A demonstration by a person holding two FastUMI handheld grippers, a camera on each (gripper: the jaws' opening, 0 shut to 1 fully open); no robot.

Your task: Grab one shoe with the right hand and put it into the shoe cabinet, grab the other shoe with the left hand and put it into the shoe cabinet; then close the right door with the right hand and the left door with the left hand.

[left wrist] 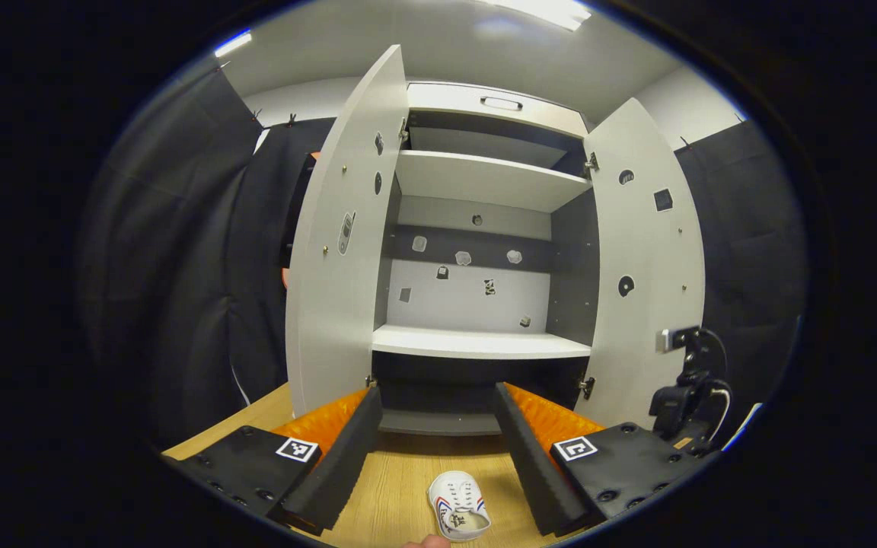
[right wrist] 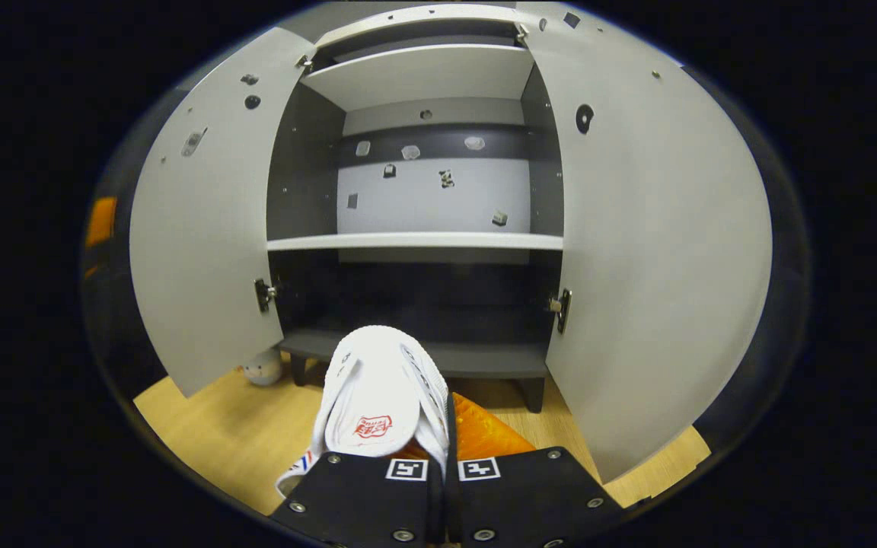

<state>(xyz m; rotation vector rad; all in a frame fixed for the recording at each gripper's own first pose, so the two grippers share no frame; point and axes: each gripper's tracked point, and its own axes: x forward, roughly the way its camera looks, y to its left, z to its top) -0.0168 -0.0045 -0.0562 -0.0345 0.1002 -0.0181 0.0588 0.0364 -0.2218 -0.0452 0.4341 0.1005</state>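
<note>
The shoe cabinet (left wrist: 476, 342) stands ahead with both doors wide open; its shelves are bare. A white shoe (left wrist: 457, 506) with red and blue stripes lies on the wooden floor, toe toward the cabinet. It is low between the fingers of my left gripper (left wrist: 438, 396), which is open and not touching it. My right gripper (right wrist: 444, 417) is shut on the side wall of the other white shoe (right wrist: 374, 392). That shoe is held off the floor, tipped on its side, in front of the cabinet's dark bottom shelf (right wrist: 438, 358).
The left door (right wrist: 202, 228) and right door (right wrist: 652, 228) swing out toward me on either side of the opening. A small pale round object (right wrist: 262, 367) sits on the floor under the left door. A black device with a cable (left wrist: 686, 396) hangs by the right door.
</note>
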